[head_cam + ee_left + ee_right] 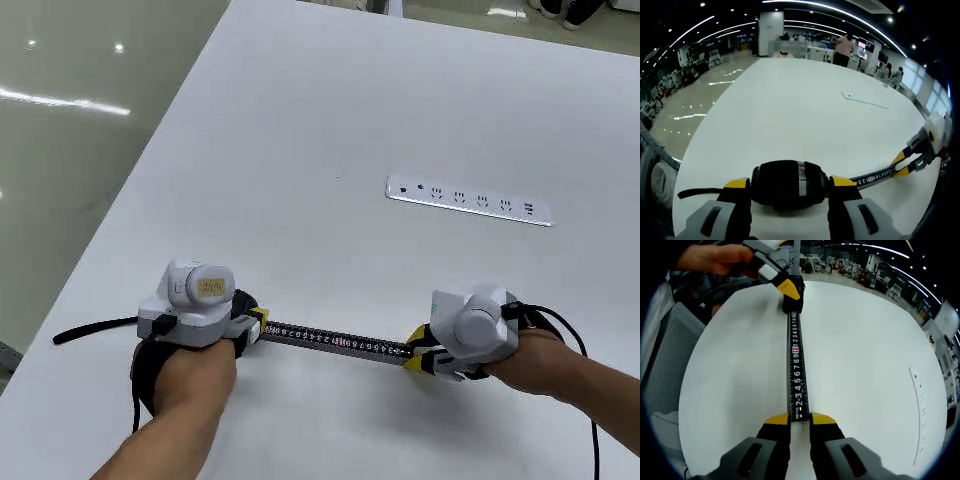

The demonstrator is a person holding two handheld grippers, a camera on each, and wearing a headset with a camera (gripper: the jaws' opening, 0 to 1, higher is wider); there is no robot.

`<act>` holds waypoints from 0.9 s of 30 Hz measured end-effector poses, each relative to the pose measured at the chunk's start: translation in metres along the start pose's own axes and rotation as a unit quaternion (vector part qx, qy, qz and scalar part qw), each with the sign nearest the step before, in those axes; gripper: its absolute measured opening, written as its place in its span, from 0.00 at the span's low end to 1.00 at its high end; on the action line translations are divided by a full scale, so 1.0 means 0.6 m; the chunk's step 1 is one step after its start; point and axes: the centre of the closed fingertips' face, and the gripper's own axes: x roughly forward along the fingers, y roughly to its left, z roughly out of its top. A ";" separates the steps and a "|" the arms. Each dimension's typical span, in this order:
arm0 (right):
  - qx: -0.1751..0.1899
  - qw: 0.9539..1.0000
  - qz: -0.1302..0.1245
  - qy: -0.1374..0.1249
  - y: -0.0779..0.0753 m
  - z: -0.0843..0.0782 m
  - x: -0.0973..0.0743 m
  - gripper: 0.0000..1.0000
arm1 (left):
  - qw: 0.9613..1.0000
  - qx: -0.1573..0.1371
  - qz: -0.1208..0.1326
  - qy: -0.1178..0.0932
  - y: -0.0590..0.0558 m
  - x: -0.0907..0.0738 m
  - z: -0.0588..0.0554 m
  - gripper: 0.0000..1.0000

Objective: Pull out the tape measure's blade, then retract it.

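Note:
My left gripper (252,326) (789,183) is shut on the black tape measure case (789,183) (243,304), low on the white table near its front left. The dark blade (335,342) (796,371) (875,175), printed with numbers, runs out of the case to the right. My right gripper (413,350) (800,418) is shut on the blade's end, its yellow-tipped jaws pinching the tip. In the right gripper view the case (791,299) sits at the blade's far end, held by the left gripper (785,289). In the left gripper view the right gripper (912,159) holds the blade at the right.
A white power strip (468,200) (864,99) (919,405) lies flat on the white table (330,130) beyond the blade. A black strap (95,329) trails from the case toward the table's left edge. People stand at benches far behind (844,49).

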 end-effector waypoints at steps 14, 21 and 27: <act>-0.005 1.000 0.001 -0.007 0.001 0.014 0.008 0.13 | 1.000 0.002 -0.002 -0.001 0.000 0.000 -0.001 0.59; -0.004 1.000 0.001 -0.010 0.001 0.021 0.012 0.13 | 1.000 0.002 -0.002 -0.002 0.000 -0.001 -0.001 0.59; -0.005 1.000 0.000 -0.012 0.002 0.030 0.016 0.13 | 1.000 0.004 -0.003 -0.003 -0.001 -0.002 -0.001 0.59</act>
